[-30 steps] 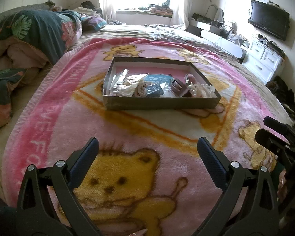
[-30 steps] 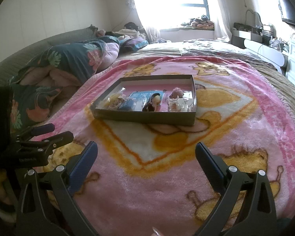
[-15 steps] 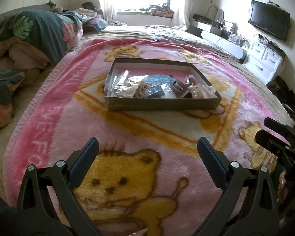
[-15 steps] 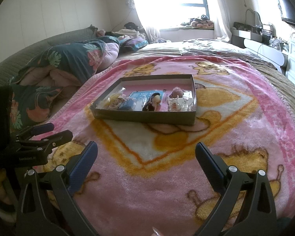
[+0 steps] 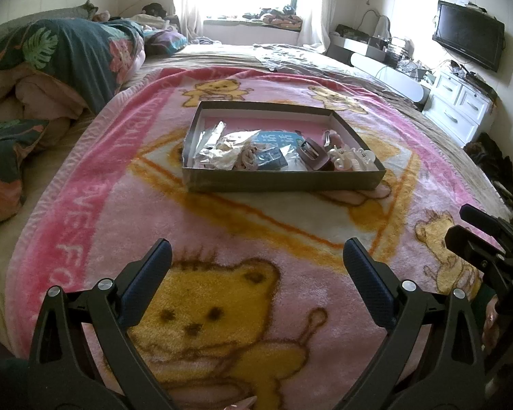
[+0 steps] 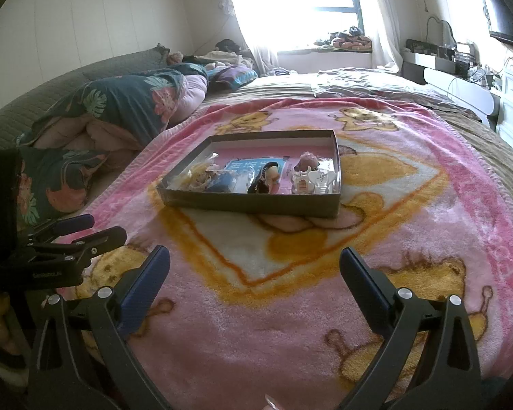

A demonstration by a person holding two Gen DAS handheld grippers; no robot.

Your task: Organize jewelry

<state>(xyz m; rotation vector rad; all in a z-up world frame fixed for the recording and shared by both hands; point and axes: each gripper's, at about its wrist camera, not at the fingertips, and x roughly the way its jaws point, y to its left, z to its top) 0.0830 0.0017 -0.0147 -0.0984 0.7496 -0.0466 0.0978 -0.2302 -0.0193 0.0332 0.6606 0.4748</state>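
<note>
A shallow dark cardboard box (image 5: 284, 181) sits on the pink bear blanket, also in the right wrist view (image 6: 253, 203). It holds clear plastic bags (image 5: 219, 148), a blue card (image 5: 273, 141), a dark hair clip (image 5: 313, 153) and white claw clips (image 5: 352, 159). My left gripper (image 5: 256, 266) is open and empty, well short of the box. My right gripper (image 6: 254, 266) is open and empty, also short of the box. Each gripper shows at the edge of the other's view.
The pink blanket (image 5: 222, 239) covers a large bed. A rolled floral duvet (image 5: 68, 58) lies along the left. A white dresser (image 5: 461, 109) and a wall TV (image 5: 468, 39) stand at the right. A window sill with clutter (image 5: 266, 20) is at the back.
Both views have shifted very slightly. The box and its contents have not moved. Both grippers stay open.
</note>
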